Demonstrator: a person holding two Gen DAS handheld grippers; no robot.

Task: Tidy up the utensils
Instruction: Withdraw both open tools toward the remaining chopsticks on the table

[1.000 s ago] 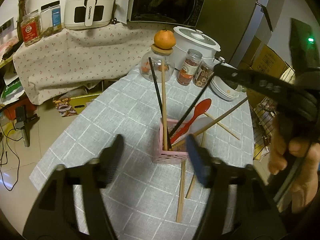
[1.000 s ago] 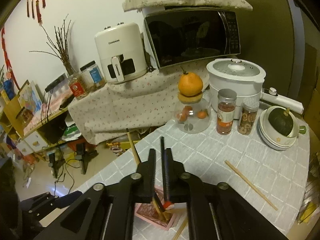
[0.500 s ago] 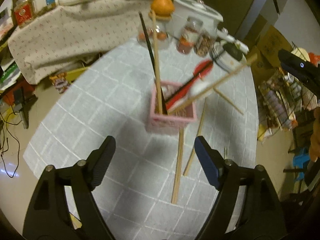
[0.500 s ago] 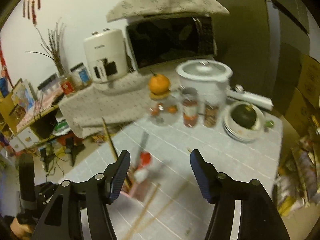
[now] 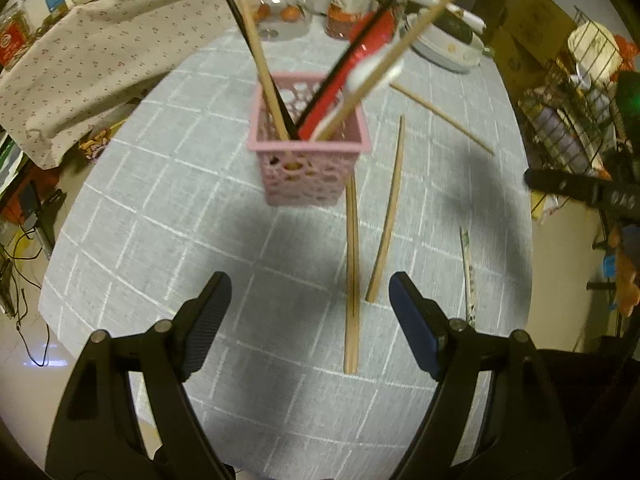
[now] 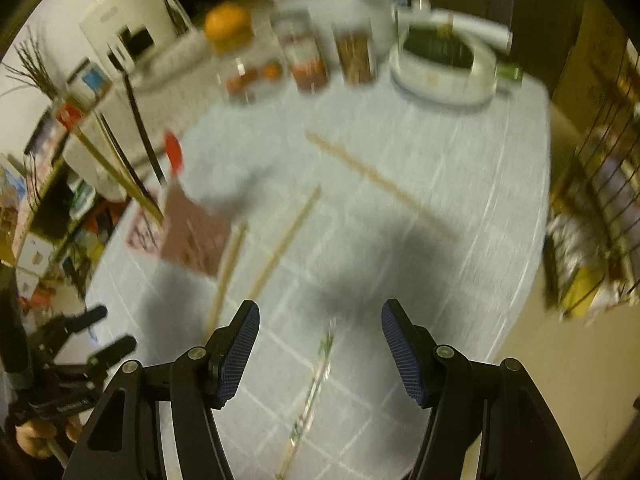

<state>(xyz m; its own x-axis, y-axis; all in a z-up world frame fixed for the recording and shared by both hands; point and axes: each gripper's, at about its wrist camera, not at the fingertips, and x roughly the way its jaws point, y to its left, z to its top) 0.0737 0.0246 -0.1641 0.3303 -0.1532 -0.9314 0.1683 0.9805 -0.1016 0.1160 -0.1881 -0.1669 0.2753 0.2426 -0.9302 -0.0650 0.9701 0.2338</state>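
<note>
Dim, warm indoor light falls from above, throwing soft dark shadows on the surface [image 5: 168, 216] at the centre and toward 2 o'clock in the left view. That view is fairly sharp, though lines bow toward the black fisheye rim. The right view is smeared with motion blur, worst from 10 to 2 o'clock, its claw [image 6: 320, 354] crisp.
</note>
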